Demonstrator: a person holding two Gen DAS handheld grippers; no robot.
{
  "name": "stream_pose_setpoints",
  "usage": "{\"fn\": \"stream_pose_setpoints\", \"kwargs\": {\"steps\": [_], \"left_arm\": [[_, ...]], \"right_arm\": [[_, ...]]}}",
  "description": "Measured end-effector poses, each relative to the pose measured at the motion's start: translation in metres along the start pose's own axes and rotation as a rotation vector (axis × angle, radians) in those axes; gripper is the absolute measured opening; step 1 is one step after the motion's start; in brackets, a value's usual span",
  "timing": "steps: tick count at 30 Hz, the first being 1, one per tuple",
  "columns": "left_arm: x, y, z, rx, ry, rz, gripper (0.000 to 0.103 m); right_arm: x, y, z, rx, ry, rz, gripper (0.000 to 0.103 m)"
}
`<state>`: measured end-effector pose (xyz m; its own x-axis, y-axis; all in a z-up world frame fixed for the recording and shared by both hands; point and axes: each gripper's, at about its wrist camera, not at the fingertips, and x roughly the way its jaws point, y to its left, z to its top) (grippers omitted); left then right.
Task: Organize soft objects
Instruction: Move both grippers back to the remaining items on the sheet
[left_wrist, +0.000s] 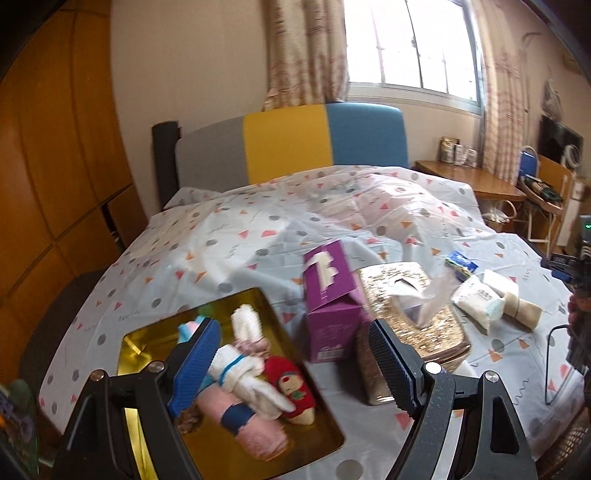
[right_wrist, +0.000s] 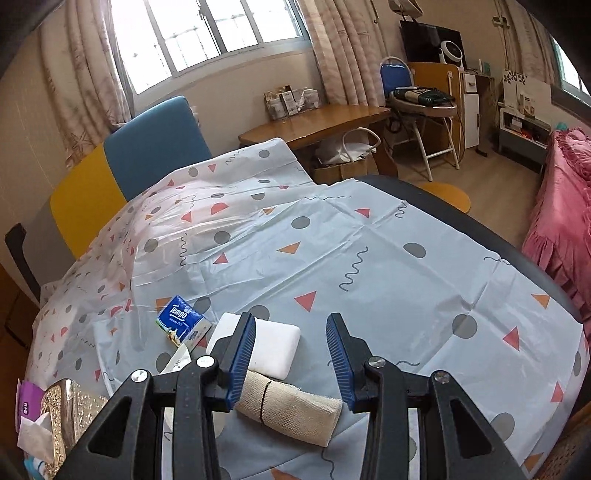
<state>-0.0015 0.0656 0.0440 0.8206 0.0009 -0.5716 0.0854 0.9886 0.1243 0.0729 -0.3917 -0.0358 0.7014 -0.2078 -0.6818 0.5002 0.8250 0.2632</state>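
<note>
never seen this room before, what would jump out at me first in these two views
The gold tray at the lower left of the left wrist view, packed with rolled towels. Just right of it stand a purple box and a glittery gold tissue box. In the right wrist view, a beige rolled cloth lies below the open right gripper.

Both views look forward and down along gripper fingers, low and close over a bed spread with a patterned sheet (left_wrist: 229, 236). The left wrist view faces the headboard (left_wrist: 288, 144) and window, with a gold tray (left_wrist: 136, 343) right under it. The right wrist view sits further right, angled toward the desk (right_wrist: 317, 118) and room corner. They share the sheet, the beige roll (right_wrist: 291, 410) and the Tempo pack (right_wrist: 181, 317) — small at the left view's right edge, close in the right view
</note>
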Motion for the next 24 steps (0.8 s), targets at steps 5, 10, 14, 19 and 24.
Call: {"fn": "stream_pose_setpoints", "kwargs": {"steps": [5,10,14,19,24], "left_arm": [[0.005,-0.027,0.014,0.057,-0.010,-0.053,0.083],[0.008,-0.058,0.029,0.120,-0.030,-0.104,0.083],[0.014,-0.084,0.039,0.153,-0.026,-0.152,0.083],[0.022,-0.115,0.045,0.191,-0.013,-0.200,0.083],[0.031,-0.140,0.047,0.213,0.015,-0.248,0.083]], "right_arm": [[-0.001,0.001,0.000,-0.005,-0.002,0.002,0.040],[0.001,0.003,0.000,-0.008,0.006,0.014,0.040],[0.001,0.004,0.000,-0.008,0.015,0.024,0.040],[0.001,0.003,0.001,0.001,0.021,0.043,0.040],[0.001,-0.001,0.003,0.029,0.027,0.054,0.040]]}}
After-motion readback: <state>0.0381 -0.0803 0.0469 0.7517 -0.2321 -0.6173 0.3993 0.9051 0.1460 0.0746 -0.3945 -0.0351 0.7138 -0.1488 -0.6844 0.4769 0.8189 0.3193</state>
